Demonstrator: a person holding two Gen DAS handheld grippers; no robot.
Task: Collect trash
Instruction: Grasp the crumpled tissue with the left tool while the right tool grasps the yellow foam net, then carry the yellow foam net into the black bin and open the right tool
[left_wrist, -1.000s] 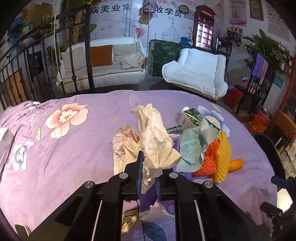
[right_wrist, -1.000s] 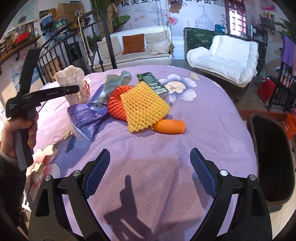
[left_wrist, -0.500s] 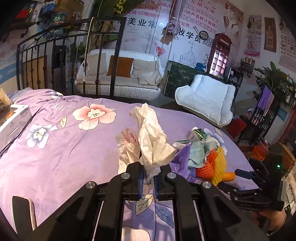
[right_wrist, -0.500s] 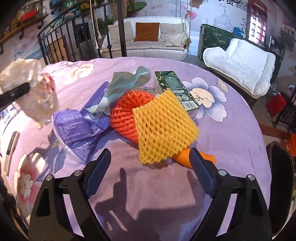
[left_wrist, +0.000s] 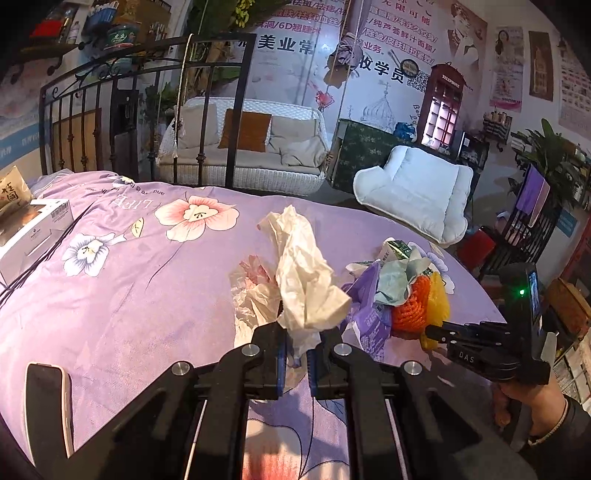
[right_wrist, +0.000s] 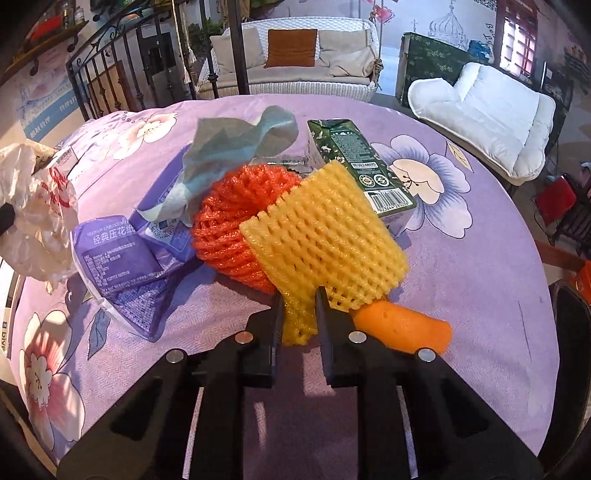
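My left gripper (left_wrist: 295, 350) is shut on a crumpled cream tissue (left_wrist: 306, 280), held up above the purple floral tablecloth (left_wrist: 129, 288). A thin white and red plastic bag (left_wrist: 251, 291) hangs just behind the tissue. My right gripper (right_wrist: 298, 317) has its jaws closing on the near corner of a yellow foam net (right_wrist: 325, 236), and the pads press on it. Beside the net lie an orange foam net (right_wrist: 236, 214), a carrot-like orange piece (right_wrist: 406, 328), a purple wrapper (right_wrist: 122, 266), a pale green paper (right_wrist: 236, 140) and a green carton (right_wrist: 354, 162).
A phone (left_wrist: 48, 398) lies at the table's near left edge and a white box (left_wrist: 33, 229) at the far left. A dark bin (right_wrist: 570, 354) stands off the table's right side. A person's hand (left_wrist: 524, 410) holds the right gripper's handle.
My right gripper moved in over the pile and closed from wide open onto the yellow net's corner. My left gripper, still holding the tissue, drew back from the pile.
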